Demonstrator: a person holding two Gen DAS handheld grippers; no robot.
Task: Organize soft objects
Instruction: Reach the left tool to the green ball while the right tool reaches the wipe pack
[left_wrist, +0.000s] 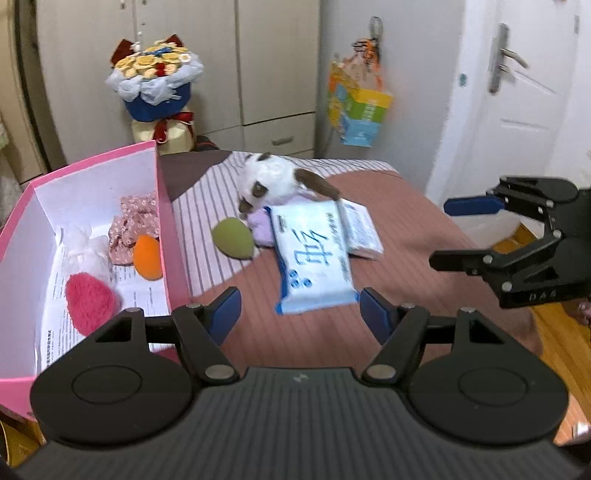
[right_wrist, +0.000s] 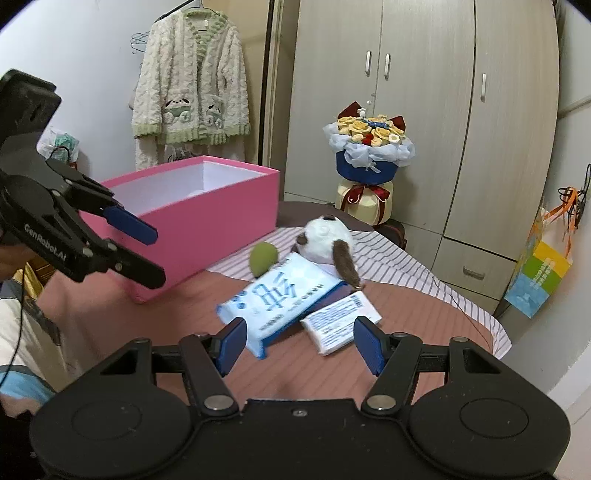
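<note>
Left wrist view is showing both spread grippers (left_wrist: 300, 314) (right_wrist: 300, 345) idling, box (left_wrist: 162, 206) holding four items, five waiting outside.

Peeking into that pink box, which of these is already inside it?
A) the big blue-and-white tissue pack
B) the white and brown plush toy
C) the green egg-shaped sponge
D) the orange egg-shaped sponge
D: the orange egg-shaped sponge lies inside the pink box, while the green sponge, the tissue pack and the plush toy are all out on the bed.
</note>
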